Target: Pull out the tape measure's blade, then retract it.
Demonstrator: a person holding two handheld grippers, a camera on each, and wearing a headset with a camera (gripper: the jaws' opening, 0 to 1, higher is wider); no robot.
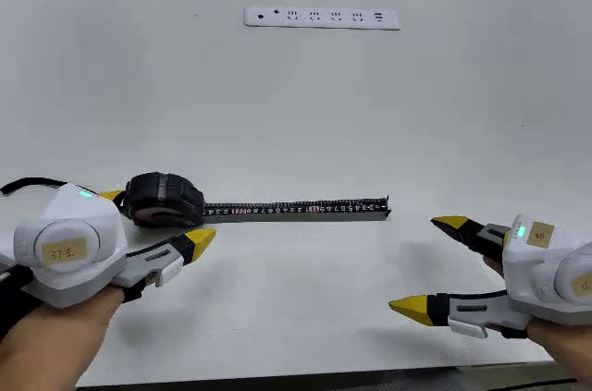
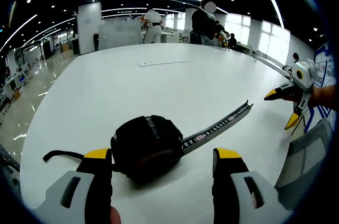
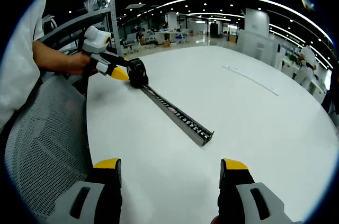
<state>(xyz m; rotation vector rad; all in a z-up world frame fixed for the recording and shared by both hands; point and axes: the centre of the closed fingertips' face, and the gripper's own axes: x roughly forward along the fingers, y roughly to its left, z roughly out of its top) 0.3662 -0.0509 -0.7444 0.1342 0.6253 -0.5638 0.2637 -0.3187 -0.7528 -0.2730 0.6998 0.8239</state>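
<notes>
A black tape measure [image 1: 164, 200] lies on the white table, its dark blade [image 1: 296, 210] pulled out to the right and lying flat, ending in a hook [image 1: 387, 205]. My left gripper [image 1: 159, 221] stands open around the case, yellow tips on either side, not closed on it; its own view shows the case [image 2: 147, 145] between the jaws and the blade [image 2: 218, 126] running off right. My right gripper [image 1: 427, 266] is open, a short way right of the blade end, holding nothing. From it the hook [image 3: 205, 137] lies ahead and the case [image 3: 137, 72] farther off.
A white power strip [image 1: 322, 18] lies at the far middle of the table. A black wrist strap [image 1: 28, 184] trails left from the case. The table's near edge [image 1: 305, 374] runs just below the grippers. A mesh chair [image 3: 45, 144] stands beside the table.
</notes>
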